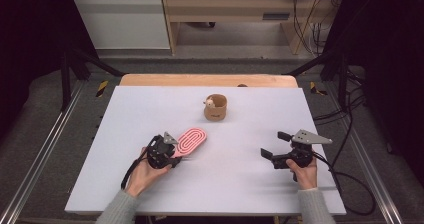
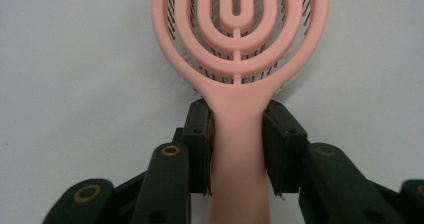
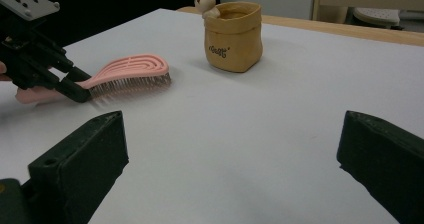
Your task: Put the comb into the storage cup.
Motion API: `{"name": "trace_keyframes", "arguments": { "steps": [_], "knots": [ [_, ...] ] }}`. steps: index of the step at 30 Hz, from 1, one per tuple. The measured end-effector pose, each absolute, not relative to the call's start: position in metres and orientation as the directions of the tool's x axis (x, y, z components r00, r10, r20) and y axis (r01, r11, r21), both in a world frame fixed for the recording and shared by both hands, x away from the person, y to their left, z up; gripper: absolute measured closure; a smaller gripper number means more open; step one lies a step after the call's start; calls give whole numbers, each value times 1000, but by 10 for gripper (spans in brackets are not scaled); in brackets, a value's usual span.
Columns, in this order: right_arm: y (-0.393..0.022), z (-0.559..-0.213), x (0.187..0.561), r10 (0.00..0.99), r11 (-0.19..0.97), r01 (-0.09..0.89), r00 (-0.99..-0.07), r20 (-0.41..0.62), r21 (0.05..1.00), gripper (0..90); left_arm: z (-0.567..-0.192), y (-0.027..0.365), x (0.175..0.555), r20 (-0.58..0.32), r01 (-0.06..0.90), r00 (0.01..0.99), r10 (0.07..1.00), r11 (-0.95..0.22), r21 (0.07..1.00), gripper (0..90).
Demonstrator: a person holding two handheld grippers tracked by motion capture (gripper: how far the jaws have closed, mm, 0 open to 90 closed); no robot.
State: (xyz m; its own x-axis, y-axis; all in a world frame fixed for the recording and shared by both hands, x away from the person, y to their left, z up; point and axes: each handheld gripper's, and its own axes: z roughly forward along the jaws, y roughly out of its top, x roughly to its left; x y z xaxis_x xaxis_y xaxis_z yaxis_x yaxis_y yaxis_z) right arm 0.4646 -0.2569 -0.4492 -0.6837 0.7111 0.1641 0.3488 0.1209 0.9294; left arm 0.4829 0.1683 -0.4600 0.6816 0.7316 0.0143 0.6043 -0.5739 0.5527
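Left gripper view shows your left gripper [image 2: 239,134] holding the pink hairbrush [image 2: 239,39] by its handle; next lift it from the tabletop [image 2: 75,59] toward the cup [image 1: 215,107].

From where I sat, the pouch [image 1: 215,107] was the lone obstacle standing on the table [image 1: 300,109] — open board lay to its left, right and behind. Nearer than the pouch, the pink brush [image 1: 191,140] blocked the left — the right side was free.

A white table [image 1: 240,184] carries a pink hairbrush [image 1: 192,140] bristles-down at near left and a tan pouch-shaped holder [image 1: 215,108] farther back at centre.
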Motion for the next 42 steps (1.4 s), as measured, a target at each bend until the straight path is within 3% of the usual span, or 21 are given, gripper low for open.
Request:
{"name": "trace_keyframes", "arguments": {
  "steps": [11,42],
  "knots": [
    [-257,-449,464,711,120,349,-684,165,929,4,-460,170,483,5,609,678,735,-566,556,683],
    [-257,-449,464,710,115,349,-684,169,930,4,-439,177,472,17,554,649,761,-487,675,691]
  ]
}}
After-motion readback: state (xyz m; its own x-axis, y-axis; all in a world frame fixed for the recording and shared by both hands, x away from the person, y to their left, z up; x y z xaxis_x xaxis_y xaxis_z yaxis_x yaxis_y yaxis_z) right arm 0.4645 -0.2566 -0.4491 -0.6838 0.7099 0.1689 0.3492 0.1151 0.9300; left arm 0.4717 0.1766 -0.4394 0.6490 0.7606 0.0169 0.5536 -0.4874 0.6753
